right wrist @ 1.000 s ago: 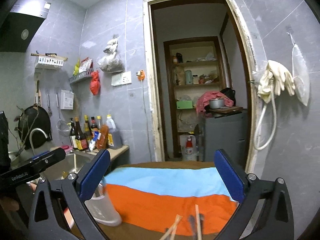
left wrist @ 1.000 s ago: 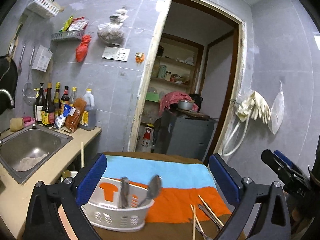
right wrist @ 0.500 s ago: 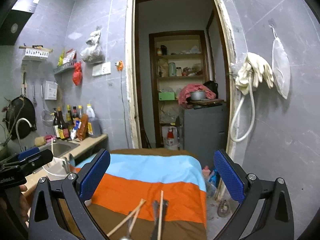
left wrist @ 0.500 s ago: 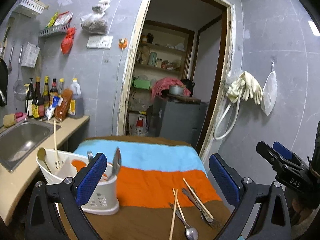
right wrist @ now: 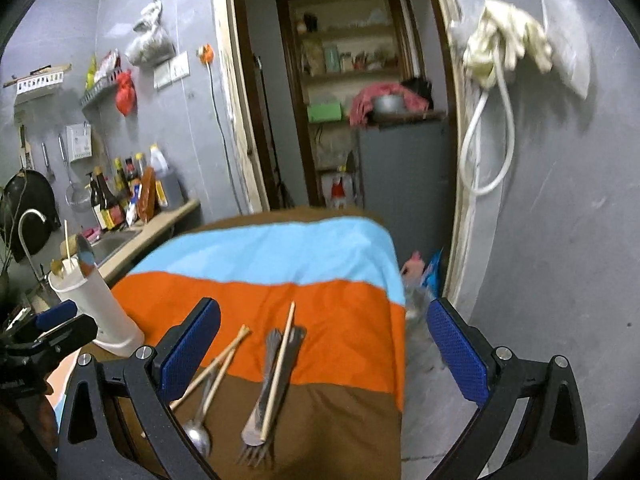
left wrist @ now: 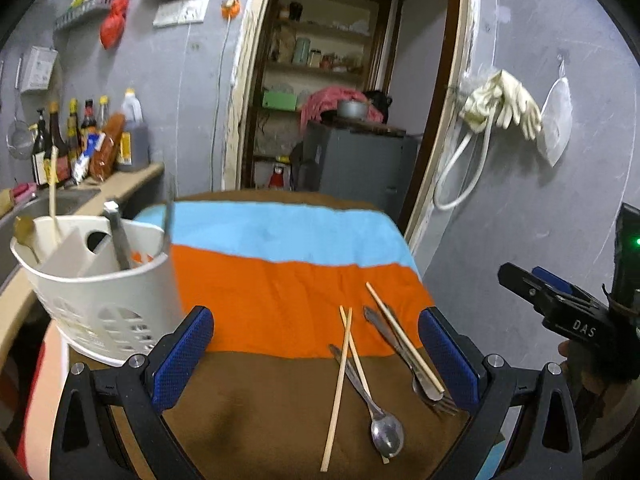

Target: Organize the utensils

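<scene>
meanwhile both claws gape wide and empty over loose cutlery (right wrist: 264, 384) near the cloth's right edge (right wrist: 396, 320).

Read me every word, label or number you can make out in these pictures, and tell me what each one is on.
"DAS": white letters on the black body of the right gripper, left wrist view.
Labels on the sauce bottles by the sink: too small and blurred.
Nothing else readable.

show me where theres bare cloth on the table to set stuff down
Free: the blue stripe at the far end, and the orange stripe between the white caddy and the chopsticks. The brown patch near the left gripper is bare too. Crowded: the near right corner, with chopsticks, spoon and fork overlapping.
</scene>
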`<control>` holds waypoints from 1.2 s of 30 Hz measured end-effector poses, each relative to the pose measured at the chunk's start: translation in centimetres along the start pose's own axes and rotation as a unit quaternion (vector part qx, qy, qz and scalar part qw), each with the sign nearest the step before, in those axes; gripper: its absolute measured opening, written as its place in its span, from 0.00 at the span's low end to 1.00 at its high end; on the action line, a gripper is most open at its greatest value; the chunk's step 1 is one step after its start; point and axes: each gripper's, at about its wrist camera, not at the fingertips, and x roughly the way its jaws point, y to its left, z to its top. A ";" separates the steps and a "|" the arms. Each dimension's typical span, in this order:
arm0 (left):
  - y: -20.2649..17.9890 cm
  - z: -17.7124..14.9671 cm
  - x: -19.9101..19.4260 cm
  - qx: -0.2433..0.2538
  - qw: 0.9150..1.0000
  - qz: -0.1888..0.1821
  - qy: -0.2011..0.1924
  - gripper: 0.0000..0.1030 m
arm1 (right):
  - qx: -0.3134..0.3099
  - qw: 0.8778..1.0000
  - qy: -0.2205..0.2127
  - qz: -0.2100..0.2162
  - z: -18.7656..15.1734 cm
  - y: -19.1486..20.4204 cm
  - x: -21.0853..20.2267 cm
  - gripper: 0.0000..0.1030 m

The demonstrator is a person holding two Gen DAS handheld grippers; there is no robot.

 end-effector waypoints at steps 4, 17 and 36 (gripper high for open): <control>-0.2 -0.5 2.6 -0.001 1.000 -0.006 0.025 0.99 | 0.001 0.999 0.037 0.020 -0.9 -0.5 3.7 0.83; -1.0 -3.3 9.8 0.003 0.989 -0.015 0.146 0.40 | -0.027 0.986 0.135 0.099 -3.7 1.7 13.2 0.25; -1.6 -3.2 11.9 0.012 0.980 -0.030 0.194 0.12 | -0.063 0.970 0.201 0.125 -4.2 3.4 18.7 0.21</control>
